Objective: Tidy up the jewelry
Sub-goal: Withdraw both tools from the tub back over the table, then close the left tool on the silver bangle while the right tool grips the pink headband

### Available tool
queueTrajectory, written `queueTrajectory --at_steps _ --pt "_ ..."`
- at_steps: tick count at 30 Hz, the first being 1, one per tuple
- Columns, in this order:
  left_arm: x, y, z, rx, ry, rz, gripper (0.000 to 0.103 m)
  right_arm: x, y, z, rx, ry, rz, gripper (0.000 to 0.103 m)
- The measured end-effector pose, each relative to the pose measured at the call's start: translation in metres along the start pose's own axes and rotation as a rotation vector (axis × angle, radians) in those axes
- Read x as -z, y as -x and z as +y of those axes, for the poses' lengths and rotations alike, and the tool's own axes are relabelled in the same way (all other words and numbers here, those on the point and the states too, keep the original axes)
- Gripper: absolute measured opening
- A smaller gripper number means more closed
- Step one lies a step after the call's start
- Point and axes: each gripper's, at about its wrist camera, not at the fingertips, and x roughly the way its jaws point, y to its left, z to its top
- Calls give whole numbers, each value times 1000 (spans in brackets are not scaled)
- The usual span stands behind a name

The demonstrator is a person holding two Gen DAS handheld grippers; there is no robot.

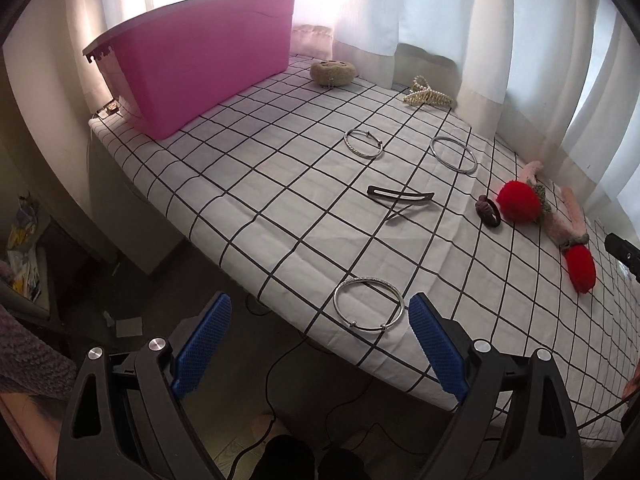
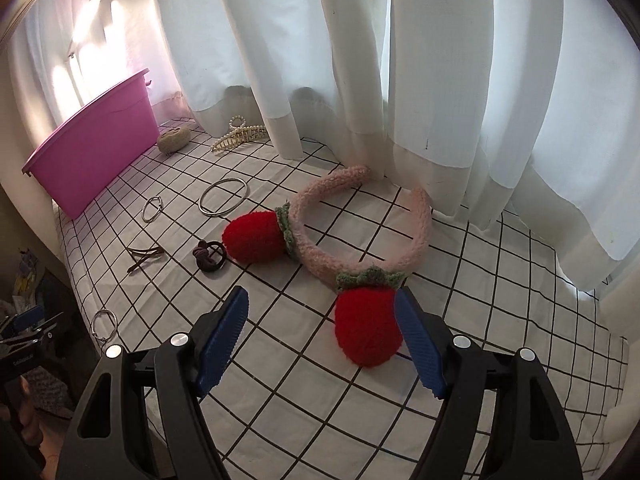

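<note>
Fingers of both grippers are standing wide and holding nothing. The left gripper (image 1: 320,344) is hanging just off the counter's (image 1: 248,216) near edge, with a bangle (image 1: 369,304) lying ahead between its pads. The right gripper (image 2: 322,340) is framing one red pompom (image 2: 366,326) of the headband (image 2: 360,236), its right pad just beside the yarn.

Judging by this, the first pick-up is being lined up. Next, each hand needs to lower, close, then carry its piece to the pink bin (image 1: 204,60) at the far end.

A checked cloth is covering the counter; white curtains (image 2: 400,60) are hanging behind. Other bangles, clips and a scrunchie are lying scattered, well apart.
</note>
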Motion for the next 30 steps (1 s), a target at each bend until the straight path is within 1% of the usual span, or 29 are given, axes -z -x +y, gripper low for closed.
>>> queueTrajectory --at_steps 4,8,10,20,23,27,30 --pt "10 -15 -12 9 25 -8 89 -2 -18 -2 -24 45 -22 72" --pt "20 -21 -25 -16 17 -65 89 -3 -30 -4 -49 72 -47 72" --pt "23 -25 -29 -17 17 -77 89 -4 -37 -4 -54 86 -47 72" --pt "25 -39 -50 -63 -21 -137 89 -8 -57 -3 -58 133 -63 72" --pt "22 -44 -54 -63 -19 -136 89 -11 -64 -1 -51 156 -56 72" --pt "20 -55 -54 -69 0 -104 89 -14 -72 0 -55 169 -41 72" --pt "24 -55 -51 -71 20 -110 89 -13 -75 3 -57 182 -40 72"
